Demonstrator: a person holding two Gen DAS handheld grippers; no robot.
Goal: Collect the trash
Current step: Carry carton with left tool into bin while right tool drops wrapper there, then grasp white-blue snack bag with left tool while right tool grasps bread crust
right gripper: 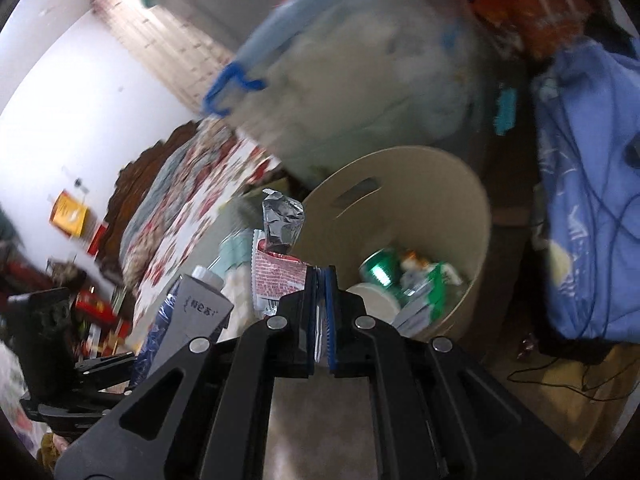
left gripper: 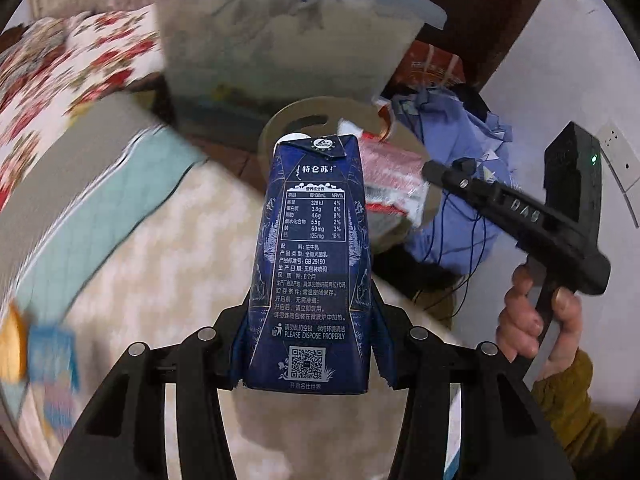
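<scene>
Left wrist view: the left gripper (left gripper: 306,354) clamps a dark-blue milk carton (left gripper: 310,256) by its lower side walls, jaws half-spread to the carton's width. It is probably light and stiff at the folded edges, though the panels would dent under a hard squeeze. Right wrist view: the right gripper (right gripper: 320,316) is pinched nearly closed on a red-and-silver snack wrapper (right gripper: 276,264), thin, limp and slick, best gripped flat across a doubled edge. Both pieces hang beside the beige waste bin (right gripper: 476,216), which already holds a green can (right gripper: 378,270).
</scene>
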